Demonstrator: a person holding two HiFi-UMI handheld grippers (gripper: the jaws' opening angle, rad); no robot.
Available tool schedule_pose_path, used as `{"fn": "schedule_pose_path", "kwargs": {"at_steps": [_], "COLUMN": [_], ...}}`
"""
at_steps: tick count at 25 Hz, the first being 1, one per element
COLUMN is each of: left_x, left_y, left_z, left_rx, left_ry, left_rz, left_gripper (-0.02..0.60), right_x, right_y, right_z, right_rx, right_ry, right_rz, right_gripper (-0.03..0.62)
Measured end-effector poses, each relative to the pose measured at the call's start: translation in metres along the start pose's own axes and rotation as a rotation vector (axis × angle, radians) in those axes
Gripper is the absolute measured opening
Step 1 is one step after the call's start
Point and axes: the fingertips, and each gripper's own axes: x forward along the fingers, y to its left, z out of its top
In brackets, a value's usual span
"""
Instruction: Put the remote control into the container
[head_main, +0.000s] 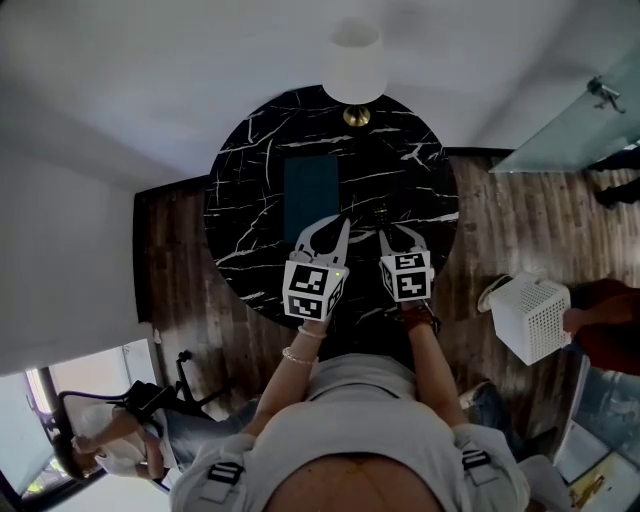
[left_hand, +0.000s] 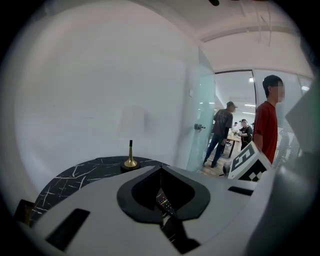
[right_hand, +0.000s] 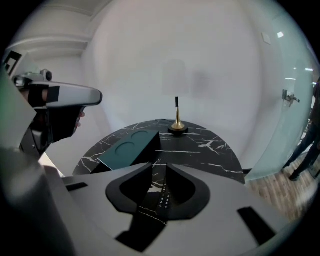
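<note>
The black remote control (right_hand: 163, 198) lies flat on the round black marble table (head_main: 250, 200), in the gap between my right gripper's (right_hand: 160, 170) jaws, which stand a little apart without pressing on it. In the head view that gripper (head_main: 397, 230) sits near the table's front right, and the remote is lost against the dark top. My left gripper (head_main: 343, 222) is just to its left with its tips together (left_hand: 160, 169); the remote (left_hand: 163, 202) shows below them through the cutout. The teal container (head_main: 310, 185) (right_hand: 127, 147) stands at the table's middle, beyond both grippers.
A lamp with a brass base (head_main: 356, 116) (right_hand: 177, 127) stands at the table's far edge. A white perforated box (head_main: 530, 318) sits on the wood floor to the right. A glass door (head_main: 570, 130) is at the far right, with people (left_hand: 220, 132) beyond it.
</note>
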Motion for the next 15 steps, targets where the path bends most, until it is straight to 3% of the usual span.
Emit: {"fn": "schedule_pose_path", "kwargs": {"at_steps": [15], "left_x": [0.012], "left_y": [0.023], "left_z": [-0.009], "left_rx": [-0.018], "left_ry": [0.031], "left_rz": [-0.029], "left_gripper": [0.008], "right_x": [0.057], "right_y": [-0.012], "right_z": [-0.055], "right_rx": [0.02], "right_ry": [0.208], "right_rz": [-0.001], "right_gripper": [0.137]}}
